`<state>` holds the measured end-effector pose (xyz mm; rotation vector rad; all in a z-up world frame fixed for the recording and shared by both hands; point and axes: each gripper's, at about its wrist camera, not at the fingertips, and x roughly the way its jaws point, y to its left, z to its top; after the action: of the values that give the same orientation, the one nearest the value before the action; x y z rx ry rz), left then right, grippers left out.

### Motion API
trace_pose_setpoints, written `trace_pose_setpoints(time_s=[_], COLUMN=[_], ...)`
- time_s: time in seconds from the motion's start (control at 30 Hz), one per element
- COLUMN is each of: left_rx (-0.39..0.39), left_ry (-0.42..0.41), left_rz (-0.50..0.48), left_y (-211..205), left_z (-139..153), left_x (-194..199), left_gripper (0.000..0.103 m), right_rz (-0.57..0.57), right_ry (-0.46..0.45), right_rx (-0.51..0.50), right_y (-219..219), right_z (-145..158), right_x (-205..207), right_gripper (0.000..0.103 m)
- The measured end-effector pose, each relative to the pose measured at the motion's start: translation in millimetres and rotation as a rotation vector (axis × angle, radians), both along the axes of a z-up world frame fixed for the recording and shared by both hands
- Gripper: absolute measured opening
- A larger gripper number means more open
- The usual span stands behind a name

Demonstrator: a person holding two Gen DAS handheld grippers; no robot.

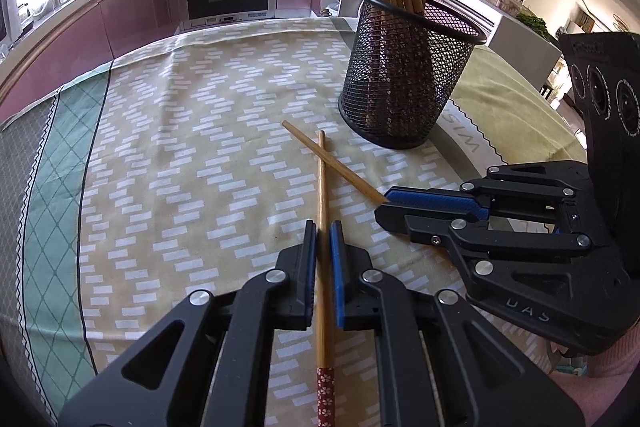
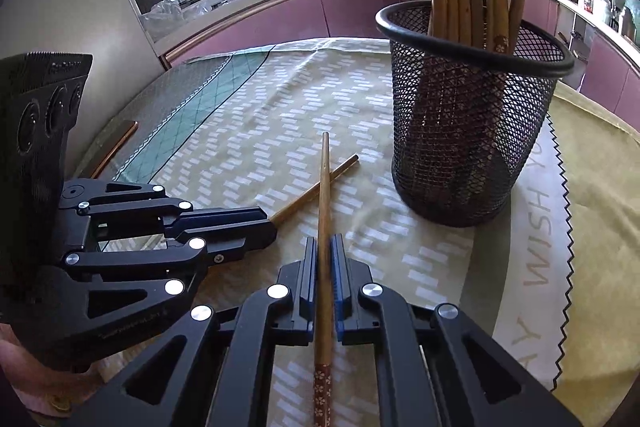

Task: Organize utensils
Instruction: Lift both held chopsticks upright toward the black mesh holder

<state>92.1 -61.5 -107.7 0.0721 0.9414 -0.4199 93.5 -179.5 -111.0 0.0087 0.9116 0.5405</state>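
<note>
Beside crossed chopsticks, mesh holder, tablecloth

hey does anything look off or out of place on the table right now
Only this: the two chopsticks cross in an X over the tablecloth. Each gripper, left and right, is shut on one. The rest stand in the mesh holder.

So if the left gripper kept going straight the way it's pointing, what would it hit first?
Probably the tablecloth: the left gripper, shut on a chopstick, tilts down toward it, with the mesh holder off to the right.
</note>
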Motion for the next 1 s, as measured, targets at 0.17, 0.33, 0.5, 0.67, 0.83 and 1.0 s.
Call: trace_pose_setpoints(time_s=[0.17, 0.33, 0.5, 0.67, 0.83, 1.0], left_rx=[-0.018, -0.042, -0.074, -0.114, -0.148, -0.164], left_ry=[-0.009, -0.028, -0.051, -0.073, -0.090, -0.101], left_rz=[-0.001, -0.006, -0.013, -0.024, -0.037, -0.039], left_y=[1, 3, 7, 11, 14, 14], left_z=[6, 17, 30, 45, 57, 63], left_x=[-2, -6, -9, -14, -17, -20], left_gripper=[0.008, 0.008, 0.008, 0.008, 0.008, 0.008], right_rz=[0.005, 0.006, 0.008, 0.004, -0.007, -0.022], right_ry=[-0.020, -0.054, -0.087, -0.119, -0.139, -0.158], right_rx=[0.050, 0.084, 0.112, 0.143, 0.170, 0.185], right_y=[-10, -17, -24, -33, -41, -49], right_z=[9, 21, 33, 43, 49, 55], right_x=[-6, -14, -22, -28, -31, -34], right_gripper=[0.006, 0.006, 0.006, 0.006, 0.006, 0.006])
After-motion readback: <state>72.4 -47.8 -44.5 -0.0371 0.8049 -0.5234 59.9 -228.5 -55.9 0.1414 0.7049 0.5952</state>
